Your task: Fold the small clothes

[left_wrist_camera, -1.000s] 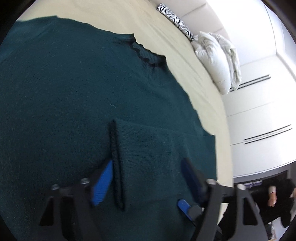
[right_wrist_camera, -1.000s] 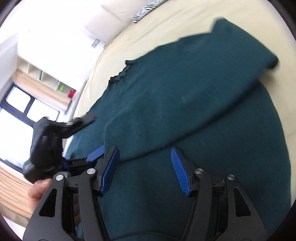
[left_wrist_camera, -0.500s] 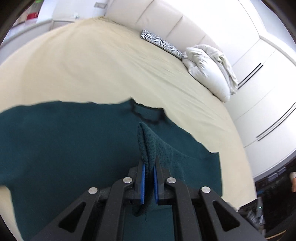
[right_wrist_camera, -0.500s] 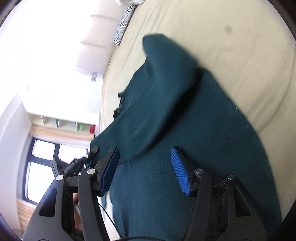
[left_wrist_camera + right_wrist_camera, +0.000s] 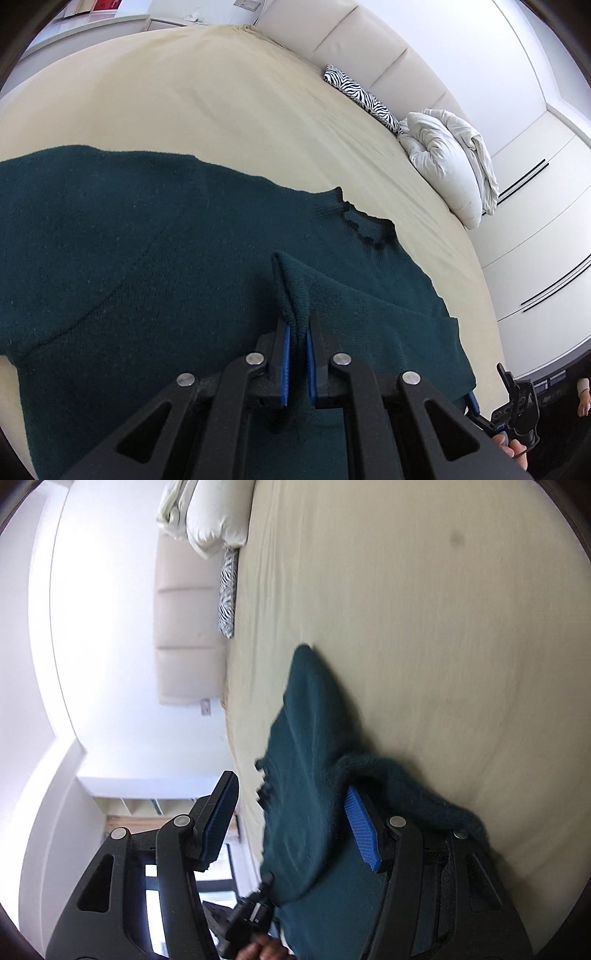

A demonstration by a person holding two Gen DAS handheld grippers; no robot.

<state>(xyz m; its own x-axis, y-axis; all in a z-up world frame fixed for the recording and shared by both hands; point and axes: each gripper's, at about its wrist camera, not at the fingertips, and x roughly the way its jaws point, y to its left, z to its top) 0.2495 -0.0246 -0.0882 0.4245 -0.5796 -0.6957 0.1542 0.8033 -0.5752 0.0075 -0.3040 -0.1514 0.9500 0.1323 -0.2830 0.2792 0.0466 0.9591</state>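
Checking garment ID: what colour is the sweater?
Dark teal green sweater, with a darker neckline trim; clearest in the left wrist view.

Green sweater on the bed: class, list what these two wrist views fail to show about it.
- Left wrist view: the sweater's lower hem, hidden behind the left gripper and cut off by the frame's edge.
- Right wrist view: the sweater is motion-blurred; the right gripper covers its near part.

Sweater (image 5: 155, 258): showing dark teal, black-trimmed neckline. Bed (image 5: 207, 99): showing beige. Far cushion (image 5: 362, 98): showing zebra stripes. Duvet (image 5: 447, 162): white. Tool pads (image 5: 362, 829): blue.
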